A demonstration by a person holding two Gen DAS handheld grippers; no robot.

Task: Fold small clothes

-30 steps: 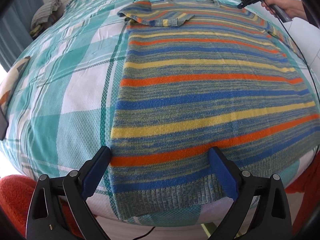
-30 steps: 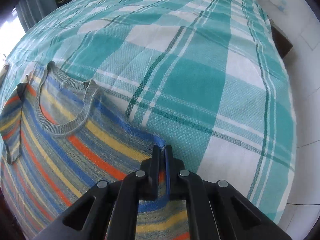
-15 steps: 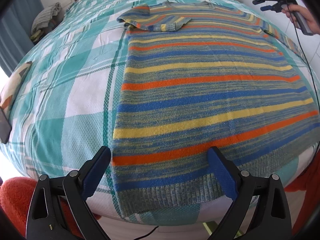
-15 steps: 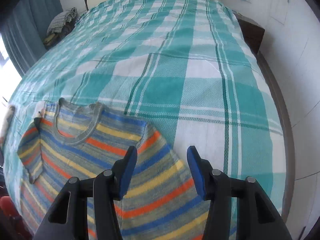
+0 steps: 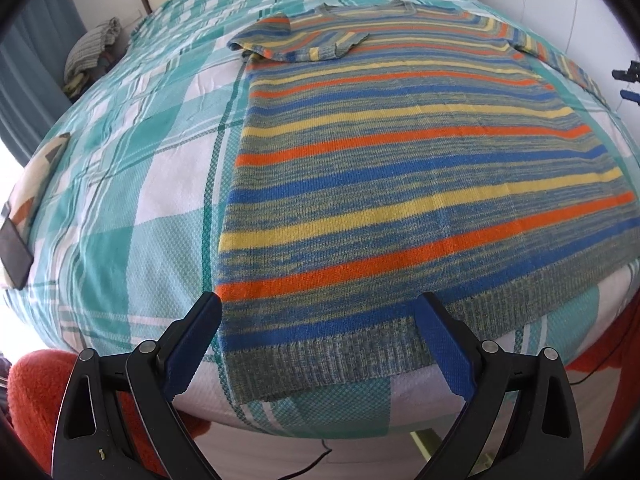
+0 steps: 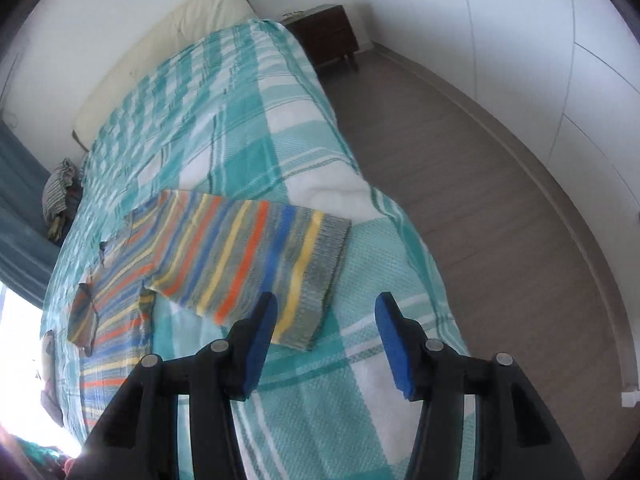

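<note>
Lying flat on the checked bedspread (image 5: pixel 120 216), the striped sweater (image 5: pixel 400 184) has one sleeve folded over its chest and the other sleeve (image 6: pixel 256 260) stretched out sideways. The left gripper (image 5: pixel 318 312) hangs over the hem, jaws wide apart, holding nothing. The right gripper (image 6: pixel 326 320) hovers near the outstretched sleeve's cuff, jaws about half open and empty.

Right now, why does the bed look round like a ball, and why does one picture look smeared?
Left wrist view: the fisheye lens bulges the bed into a dome, and the striped sweater is sharp. Right wrist view: the sweater's sleeve is smeared by motion blur, and window glare whites out the lower left corner; dark rims frame both pictures.
</note>
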